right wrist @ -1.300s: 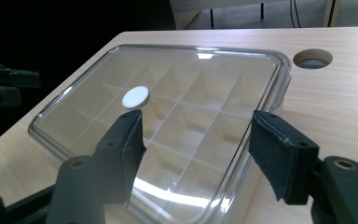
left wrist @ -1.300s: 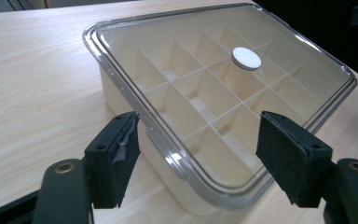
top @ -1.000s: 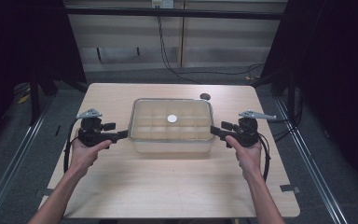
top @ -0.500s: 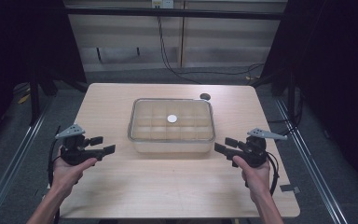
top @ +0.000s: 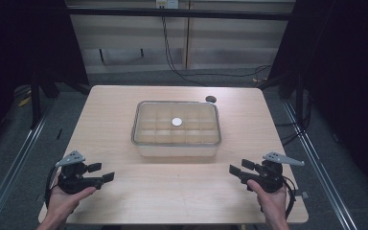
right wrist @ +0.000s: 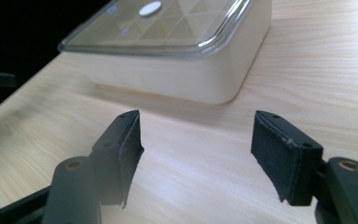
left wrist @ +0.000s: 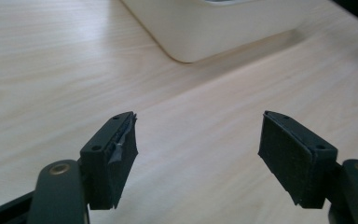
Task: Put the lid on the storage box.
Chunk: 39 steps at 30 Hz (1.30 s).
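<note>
We have drawn both the left gripper (top: 106,173) and right gripper (top: 235,169) back from the cream lidded compartment box (top: 176,128) toward the near counter (top: 182,191) edge, the right jaws having just been opening and both pairs now open and empty, so the box looks set down and released.

No legible text, label, brand, number or sign anywhere in view.

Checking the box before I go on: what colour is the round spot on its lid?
White, on the clear lid of the box; spot clearest in the high view.
</note>
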Each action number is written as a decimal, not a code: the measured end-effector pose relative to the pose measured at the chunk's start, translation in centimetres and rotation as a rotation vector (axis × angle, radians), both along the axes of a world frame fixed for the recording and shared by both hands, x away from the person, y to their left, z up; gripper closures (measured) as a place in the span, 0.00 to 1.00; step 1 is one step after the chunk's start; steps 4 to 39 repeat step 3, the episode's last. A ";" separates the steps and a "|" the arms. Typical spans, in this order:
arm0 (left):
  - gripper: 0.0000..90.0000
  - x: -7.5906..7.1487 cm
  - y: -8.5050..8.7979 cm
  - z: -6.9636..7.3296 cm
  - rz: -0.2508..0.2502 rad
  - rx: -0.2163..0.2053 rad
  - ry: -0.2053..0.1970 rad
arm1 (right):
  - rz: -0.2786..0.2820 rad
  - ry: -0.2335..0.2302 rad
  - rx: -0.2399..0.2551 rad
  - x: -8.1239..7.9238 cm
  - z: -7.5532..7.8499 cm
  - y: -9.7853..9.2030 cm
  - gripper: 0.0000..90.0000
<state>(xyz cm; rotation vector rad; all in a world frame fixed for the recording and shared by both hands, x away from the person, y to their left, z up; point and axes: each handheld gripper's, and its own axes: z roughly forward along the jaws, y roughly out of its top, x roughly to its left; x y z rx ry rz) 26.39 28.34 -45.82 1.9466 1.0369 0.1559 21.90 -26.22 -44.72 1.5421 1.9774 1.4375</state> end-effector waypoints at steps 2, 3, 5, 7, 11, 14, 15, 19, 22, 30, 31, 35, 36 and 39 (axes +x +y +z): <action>0.31 -0.4 -0.2 -0.4 -0.006 0.039 -0.013 | -0.007 -0.012 -0.017 -0.4 -0.1 -0.1 0.34; 0.31 -0.3 -0.3 -0.5 -0.012 0.046 -0.007 | -0.007 -0.012 -0.028 -0.6 -0.3 -0.2 0.33; 0.31 -0.3 -0.3 -0.5 -0.012 0.046 -0.007 | -0.007 -0.012 -0.028 -0.6 -0.3 -0.2 0.33; 0.31 -0.3 -0.3 -0.5 -0.012 0.046 -0.007 | -0.007 -0.012 -0.028 -0.6 -0.3 -0.2 0.33; 0.31 -0.3 -0.3 -0.5 -0.012 0.046 -0.007 | -0.007 -0.012 -0.028 -0.6 -0.3 -0.2 0.33; 0.31 -0.3 -0.3 -0.5 -0.012 0.046 -0.007 | -0.007 -0.012 -0.028 -0.6 -0.3 -0.2 0.33; 0.31 -0.3 -0.3 -0.5 -0.012 0.046 -0.007 | -0.007 -0.012 -0.028 -0.6 -0.3 -0.2 0.33; 0.31 -0.3 -0.3 -0.5 -0.012 0.046 -0.007 | -0.007 -0.012 -0.028 -0.6 -0.3 -0.2 0.33; 0.31 -0.3 -0.3 -0.5 -0.012 0.046 -0.007 | -0.007 -0.012 -0.028 -0.6 -0.3 -0.2 0.33; 0.31 -0.3 -0.3 -0.5 -0.012 0.046 -0.007 | -0.007 -0.012 -0.028 -0.6 -0.3 -0.2 0.33; 0.31 -0.3 -0.3 -0.5 -0.012 0.046 -0.007 | -0.007 -0.012 -0.028 -0.6 -0.3 -0.2 0.33; 0.31 -0.3 -0.3 -0.5 -0.012 0.046 -0.007 | -0.007 -0.012 -0.028 -0.6 -0.3 -0.2 0.33; 0.31 -0.3 -0.3 -0.5 -0.012 0.046 -0.007 | -0.007 -0.012 -0.028 -0.6 -0.3 -0.2 0.33; 0.31 -0.3 -0.3 -0.5 -0.012 0.046 -0.007 | -0.007 -0.012 -0.028 -0.6 -0.3 -0.2 0.33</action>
